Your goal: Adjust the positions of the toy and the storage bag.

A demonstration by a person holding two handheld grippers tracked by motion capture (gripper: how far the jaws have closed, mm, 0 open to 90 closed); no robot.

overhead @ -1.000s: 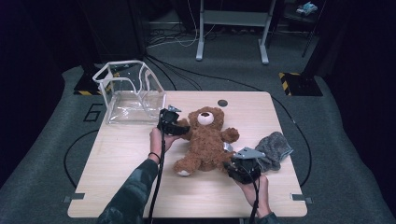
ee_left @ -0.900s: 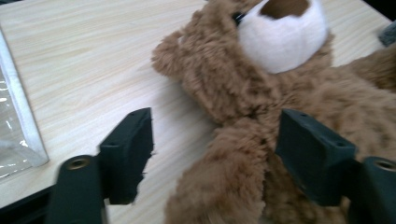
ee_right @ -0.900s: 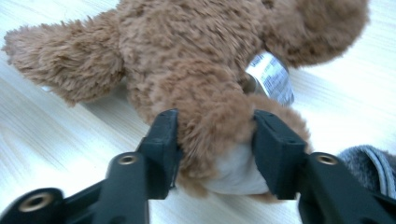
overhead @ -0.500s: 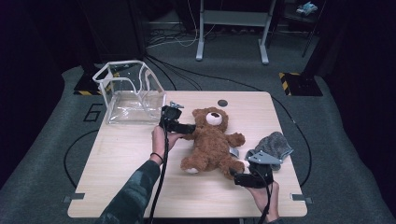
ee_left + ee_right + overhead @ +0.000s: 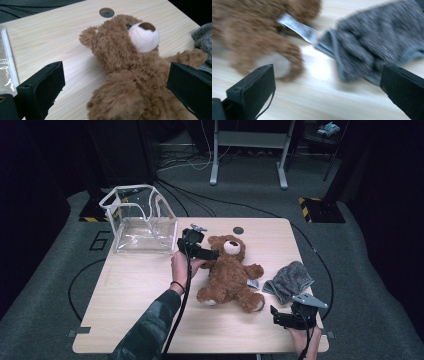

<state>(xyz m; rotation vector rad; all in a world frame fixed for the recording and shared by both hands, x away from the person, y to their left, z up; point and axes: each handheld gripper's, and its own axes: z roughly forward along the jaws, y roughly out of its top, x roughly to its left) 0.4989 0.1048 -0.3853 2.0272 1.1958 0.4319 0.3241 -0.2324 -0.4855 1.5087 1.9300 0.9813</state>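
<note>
A brown teddy bear (image 5: pixel 230 275) lies on its back in the middle of the wooden table (image 5: pixel 140 310), head toward the far edge. My left gripper (image 5: pixel 212 254) hovers at the bear's left shoulder. Its jaws have just been opening and now stand wide; in the left gripper view (image 5: pixel 115 75) the bear's arm (image 5: pixel 120 100) lies between them, untouched. My right gripper (image 5: pixel 276 316) is near the front right edge, just off the bear's foot (image 5: pixel 274 63). Its jaws have also just been opening, and in the right gripper view (image 5: pixel 328 75) only bare table lies between them.
A crumpled grey cloth (image 5: pixel 289 281) lies right of the bear, also visible as the grey cloth (image 5: pixel 372 42) beside the bear's white label (image 5: pixel 298 26). A clear plastic box (image 5: pixel 140 222) stands at the far left corner. A round hole (image 5: pixel 238 230) marks the tabletop behind the bear's head.
Both grippers' jaws have spread apart and let go of the bear. My right gripper has drawn back from the bear's leg toward the front right edge. My left gripper has lifted slightly.
</note>
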